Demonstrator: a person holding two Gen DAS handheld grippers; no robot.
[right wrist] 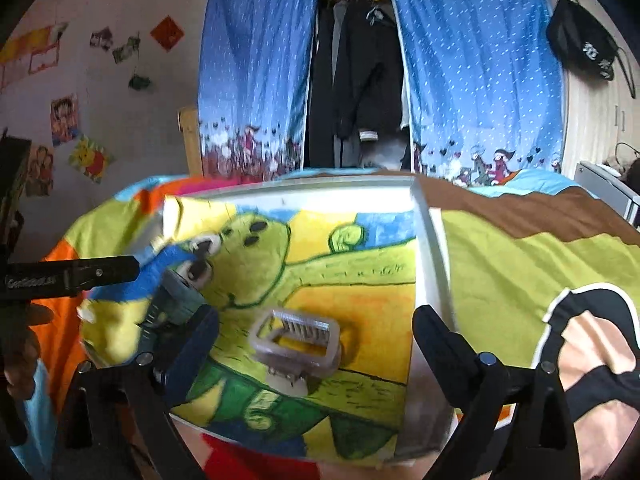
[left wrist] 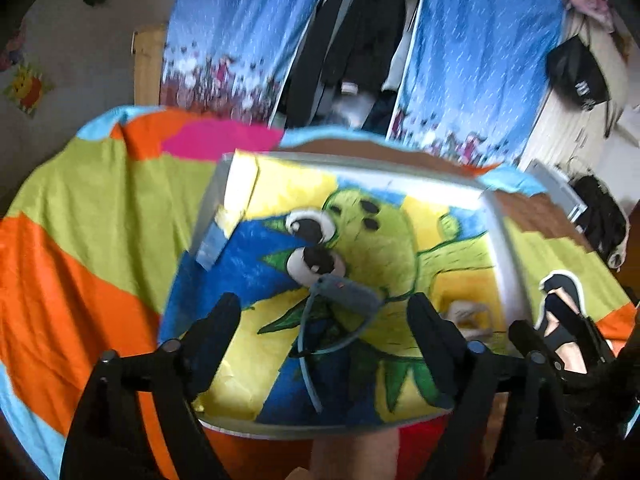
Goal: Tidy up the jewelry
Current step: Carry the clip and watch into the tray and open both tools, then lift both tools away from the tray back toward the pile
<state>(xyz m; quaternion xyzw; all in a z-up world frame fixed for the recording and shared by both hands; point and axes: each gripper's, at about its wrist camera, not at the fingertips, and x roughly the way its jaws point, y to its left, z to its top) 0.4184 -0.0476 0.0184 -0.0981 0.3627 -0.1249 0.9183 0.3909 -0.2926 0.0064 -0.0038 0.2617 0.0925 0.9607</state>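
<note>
A white-rimmed tray [left wrist: 360, 162] lined with a bright cartoon drawing lies on the bed. On the lining rests a grey-blue oblong piece [left wrist: 348, 292] with a thin blue cord [left wrist: 304, 344] looping from it. My left gripper [left wrist: 326, 320] is open and hangs just above this piece, its fingers wide on either side and not touching it. In the right wrist view a clear plastic clip [right wrist: 296, 340] with fine teeth sits on the lining of the tray [right wrist: 430, 248]. My right gripper [right wrist: 314, 332] stands open around the clip without pressing it. The grey-blue piece [right wrist: 176, 296] lies beside its left finger.
A colourful bedspread [left wrist: 88, 220] lies under the tray. Behind hang blue curtains [right wrist: 256, 80] with dark clothes [right wrist: 360, 80] between them. A black bag [right wrist: 580, 40] hangs at the right. A hand [right wrist: 20, 344] shows at the left edge.
</note>
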